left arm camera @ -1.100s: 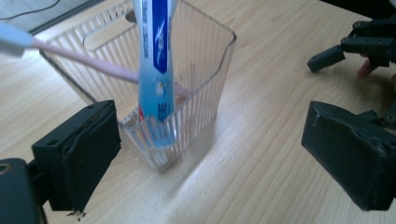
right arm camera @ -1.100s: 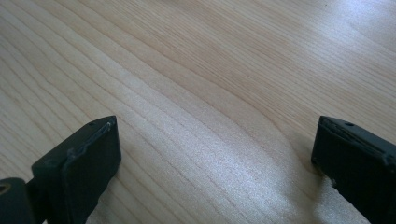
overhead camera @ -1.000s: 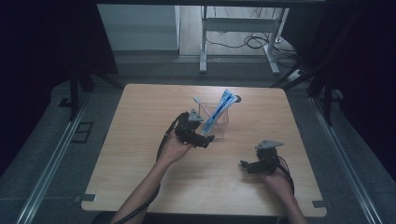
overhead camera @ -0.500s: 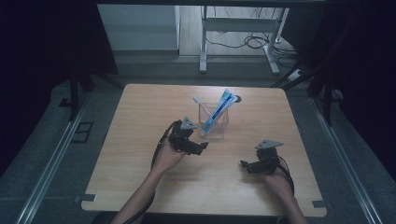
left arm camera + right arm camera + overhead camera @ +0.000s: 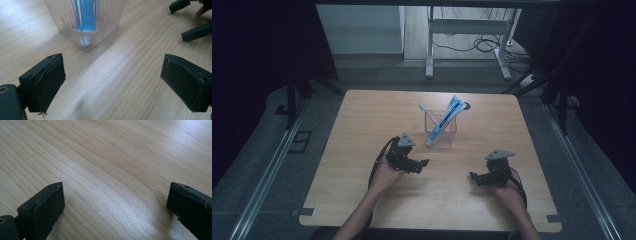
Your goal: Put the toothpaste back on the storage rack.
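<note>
While unheld — tube [image 5: 443,121] in holder [image 5: 447,141]

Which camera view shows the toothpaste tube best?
The high view: the whole blue toothpaste tube leans in the clear ribbed holder. The left gripper view gives a blurred lower end through the ribs. The right gripper view faces bare table.

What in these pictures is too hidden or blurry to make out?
- Toothpaste tube: in the left gripper view its print is blurred by the ribbed clear cup, and the top edge cuts both off.
- Small grey thing behind the cup: too small in the high view to identify.
- Right gripper: its view's edges cut off both jaws.
</note>
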### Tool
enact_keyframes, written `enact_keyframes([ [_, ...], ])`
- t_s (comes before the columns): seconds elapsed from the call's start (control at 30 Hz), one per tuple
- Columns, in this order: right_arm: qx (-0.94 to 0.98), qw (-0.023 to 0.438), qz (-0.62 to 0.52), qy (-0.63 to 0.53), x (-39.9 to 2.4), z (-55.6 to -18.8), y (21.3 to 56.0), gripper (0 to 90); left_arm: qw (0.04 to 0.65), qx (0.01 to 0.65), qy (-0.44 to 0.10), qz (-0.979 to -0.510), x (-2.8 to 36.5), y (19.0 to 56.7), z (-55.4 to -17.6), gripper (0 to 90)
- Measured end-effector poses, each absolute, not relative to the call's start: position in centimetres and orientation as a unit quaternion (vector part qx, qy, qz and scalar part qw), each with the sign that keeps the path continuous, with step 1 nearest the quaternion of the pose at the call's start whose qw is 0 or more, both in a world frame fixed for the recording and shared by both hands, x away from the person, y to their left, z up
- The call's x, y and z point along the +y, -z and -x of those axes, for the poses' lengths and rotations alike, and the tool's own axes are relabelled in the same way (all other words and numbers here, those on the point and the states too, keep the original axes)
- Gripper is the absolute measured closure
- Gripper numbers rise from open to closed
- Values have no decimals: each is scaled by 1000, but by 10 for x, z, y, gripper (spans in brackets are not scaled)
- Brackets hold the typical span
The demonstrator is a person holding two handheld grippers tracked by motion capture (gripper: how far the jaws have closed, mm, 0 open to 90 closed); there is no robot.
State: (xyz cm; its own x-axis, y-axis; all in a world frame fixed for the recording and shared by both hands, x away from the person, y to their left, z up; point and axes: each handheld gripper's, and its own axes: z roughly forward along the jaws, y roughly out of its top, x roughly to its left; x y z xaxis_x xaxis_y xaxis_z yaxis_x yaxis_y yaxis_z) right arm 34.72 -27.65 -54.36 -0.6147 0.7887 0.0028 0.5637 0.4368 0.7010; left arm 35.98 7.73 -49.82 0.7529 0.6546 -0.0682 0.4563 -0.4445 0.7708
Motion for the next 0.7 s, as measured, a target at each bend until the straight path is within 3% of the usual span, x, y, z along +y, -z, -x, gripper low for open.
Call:
enact_keyframes([
  [0.7, 831, 165, -407, -341, -276, -347, 544, 10, 390, 345, -115, -846, 101, 531, -338, 58],
])
